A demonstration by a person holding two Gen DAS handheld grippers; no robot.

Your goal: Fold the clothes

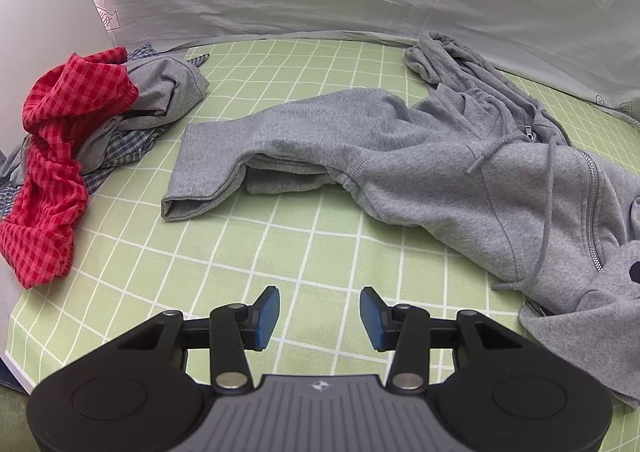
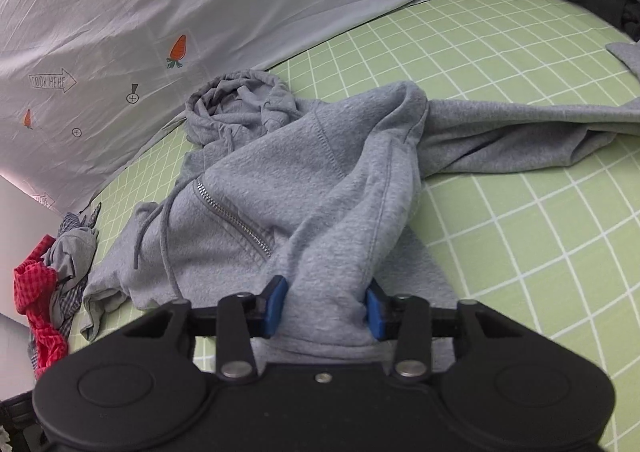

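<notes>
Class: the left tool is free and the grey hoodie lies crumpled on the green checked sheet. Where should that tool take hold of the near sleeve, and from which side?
Grip the sleeve's cuff on the grey hoodie. Its open end lies flat, pointing toward the left tool, whose jaws stand apart. Probably approach low from the near side, sliding one finger beneath the hem.
</notes>
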